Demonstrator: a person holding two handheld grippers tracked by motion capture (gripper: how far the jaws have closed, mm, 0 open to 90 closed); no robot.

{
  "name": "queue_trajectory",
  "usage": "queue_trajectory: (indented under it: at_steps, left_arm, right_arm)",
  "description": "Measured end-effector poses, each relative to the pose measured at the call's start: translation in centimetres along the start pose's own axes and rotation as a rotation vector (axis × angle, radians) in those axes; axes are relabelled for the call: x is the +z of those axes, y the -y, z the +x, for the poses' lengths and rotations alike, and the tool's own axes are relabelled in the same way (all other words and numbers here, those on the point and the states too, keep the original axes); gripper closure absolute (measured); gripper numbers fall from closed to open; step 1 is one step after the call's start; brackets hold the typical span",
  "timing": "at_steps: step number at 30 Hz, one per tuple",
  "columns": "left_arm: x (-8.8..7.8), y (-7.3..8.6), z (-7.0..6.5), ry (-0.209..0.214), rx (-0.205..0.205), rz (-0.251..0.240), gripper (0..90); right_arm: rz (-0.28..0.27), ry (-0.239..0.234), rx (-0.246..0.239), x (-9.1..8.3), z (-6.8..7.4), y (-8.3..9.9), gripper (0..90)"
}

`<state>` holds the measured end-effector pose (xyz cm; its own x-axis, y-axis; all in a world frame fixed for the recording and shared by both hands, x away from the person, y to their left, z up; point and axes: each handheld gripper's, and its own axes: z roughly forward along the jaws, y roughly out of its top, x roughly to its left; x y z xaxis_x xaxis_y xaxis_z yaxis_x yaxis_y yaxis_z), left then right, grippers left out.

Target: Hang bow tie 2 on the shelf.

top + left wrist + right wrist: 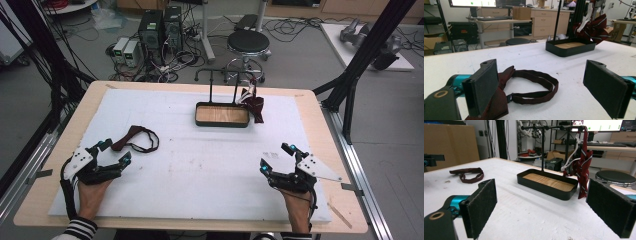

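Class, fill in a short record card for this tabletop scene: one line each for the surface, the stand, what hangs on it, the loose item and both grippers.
surface: white board on a wooden table
stand: black tray with a wooden floor and an upright rail
on the rail: dark red striped tie, hanging beside the tray
loose item: dark red bow tie, flat on the board
left gripper: open, next to the bow tie
right gripper: open, holding nothing
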<state>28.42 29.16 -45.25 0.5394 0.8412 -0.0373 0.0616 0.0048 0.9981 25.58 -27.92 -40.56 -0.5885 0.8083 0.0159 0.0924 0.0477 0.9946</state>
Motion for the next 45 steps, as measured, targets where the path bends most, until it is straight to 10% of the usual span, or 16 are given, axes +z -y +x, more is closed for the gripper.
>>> queue_trajectory:
  at_steps: [14, 30, 45]
  left_arm:
    - [-0.9, -2.3, 0.3, -0.015, 0.037, 0.027, 13.0]
    - [1.0, -6.4, 3.5, 0.036, 0.026, 0.348, 12.9]
    - [3.9, -7.0, 5.4, 0.081, 0.091, 0.633, 13.0]
  right_arm:
    - [0.018, 0.011, 0.004, -0.2, 0.0, 1.1, 9.0]
    - [0.018, 0.02, 0.019, -0.8, -0.3, 2.7, 9.0]
    - [0.034, 0.017, 0.017, -0.5, -0.1, 3.8, 9.0]
